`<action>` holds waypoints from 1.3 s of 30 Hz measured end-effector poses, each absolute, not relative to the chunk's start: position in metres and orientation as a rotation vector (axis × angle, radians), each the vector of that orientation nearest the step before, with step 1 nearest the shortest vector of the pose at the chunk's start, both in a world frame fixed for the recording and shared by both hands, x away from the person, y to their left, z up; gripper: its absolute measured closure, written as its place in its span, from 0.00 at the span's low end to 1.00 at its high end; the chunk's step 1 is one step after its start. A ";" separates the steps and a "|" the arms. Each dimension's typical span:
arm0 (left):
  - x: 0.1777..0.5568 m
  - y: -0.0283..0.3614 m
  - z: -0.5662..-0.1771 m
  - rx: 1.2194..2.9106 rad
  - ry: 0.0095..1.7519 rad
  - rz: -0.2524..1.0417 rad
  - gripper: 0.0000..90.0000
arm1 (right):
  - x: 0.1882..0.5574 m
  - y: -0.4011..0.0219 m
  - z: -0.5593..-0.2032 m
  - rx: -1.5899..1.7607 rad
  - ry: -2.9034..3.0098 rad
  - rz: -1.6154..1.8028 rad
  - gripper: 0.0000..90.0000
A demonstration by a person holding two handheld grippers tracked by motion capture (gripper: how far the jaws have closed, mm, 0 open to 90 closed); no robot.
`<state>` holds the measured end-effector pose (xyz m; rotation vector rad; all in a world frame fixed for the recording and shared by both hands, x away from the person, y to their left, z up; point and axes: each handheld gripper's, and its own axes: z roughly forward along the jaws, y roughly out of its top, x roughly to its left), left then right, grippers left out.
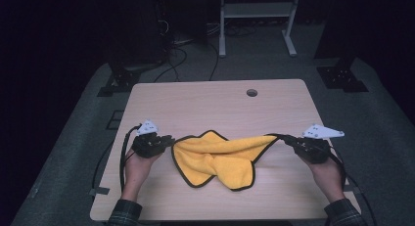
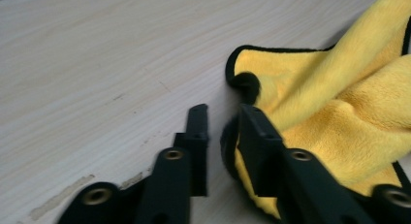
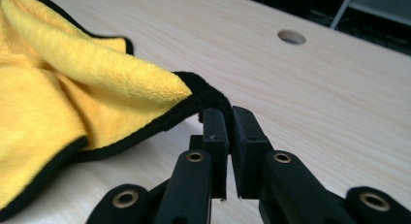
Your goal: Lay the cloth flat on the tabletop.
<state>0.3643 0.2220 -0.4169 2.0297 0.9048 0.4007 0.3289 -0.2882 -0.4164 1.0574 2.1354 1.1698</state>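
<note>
A yellow cloth (image 1: 220, 157) with black edging lies bunched on the wooden table (image 1: 195, 96), stretched between my two grippers. My right gripper (image 1: 284, 138) is at the cloth's right corner; in the right gripper view its jaws (image 3: 228, 115) pinch the black-edged corner of the cloth (image 3: 72, 88). My left gripper (image 1: 171, 139) is at the cloth's left edge. In the left gripper view its jaws (image 2: 223, 112) stand apart with bare table in the gap, and the cloth (image 2: 339, 103) rests against the outer side of the right jaw, its black hem bulging beside it.
A round cable hole (image 1: 251, 92) sits in the table near the far edge, also seen as the hole (image 3: 292, 37). Beyond the table are dark floor, cables, a white frame (image 1: 257, 20) and black stands (image 1: 117, 81) at both far corners.
</note>
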 end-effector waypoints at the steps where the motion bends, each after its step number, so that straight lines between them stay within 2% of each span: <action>1: 0.364 0.222 -0.416 2.025 0.904 0.396 0.76 | 0.332 -0.288 -0.419 1.070 2.140 1.160 0.93; 3: 0.363 0.222 -0.416 2.019 0.907 0.395 0.68 | 0.336 -0.291 -0.423 1.097 2.148 1.157 0.91; 5: 0.363 0.221 -0.416 2.019 0.910 0.391 0.60 | 0.339 -0.294 -0.426 1.131 2.147 1.160 0.72; 8: 0.361 0.219 -0.419 2.016 0.925 0.357 0.48 | 0.340 -0.298 -0.426 1.163 2.139 1.181 0.60; 13: 0.356 0.215 -0.424 2.044 0.941 0.328 0.35 | 0.339 -0.294 -0.424 1.135 2.148 1.224 0.50; 18: 0.340 0.213 -0.429 2.074 0.947 0.316 0.33 | 0.343 -0.279 -0.427 1.086 2.213 1.227 0.49; 21: 0.328 0.212 -0.431 2.098 0.936 0.307 0.39 | 0.351 -0.269 -0.433 1.065 2.256 1.197 0.55; 23: 0.320 0.208 -0.433 2.113 0.919 0.287 0.48 | 0.358 -0.265 -0.438 1.064 2.271 1.191 0.62; 24: 0.320 0.208 -0.433 2.113 0.919 0.287 0.52 | 0.358 -0.265 -0.438 1.064 2.271 1.191 0.62; 25: 0.315 0.205 -0.434 2.129 0.908 0.274 0.56 | 0.367 -0.262 -0.445 1.084 2.286 1.185 0.69; 32: 0.303 0.178 -0.447 2.247 0.831 0.208 0.76 | 0.393 -0.250 -0.460 1.102 2.315 1.131 0.87; 39: 0.311 0.165 -0.460 2.356 0.814 0.215 0.79 | 0.403 -0.237 -0.473 1.070 2.416 0.989 0.90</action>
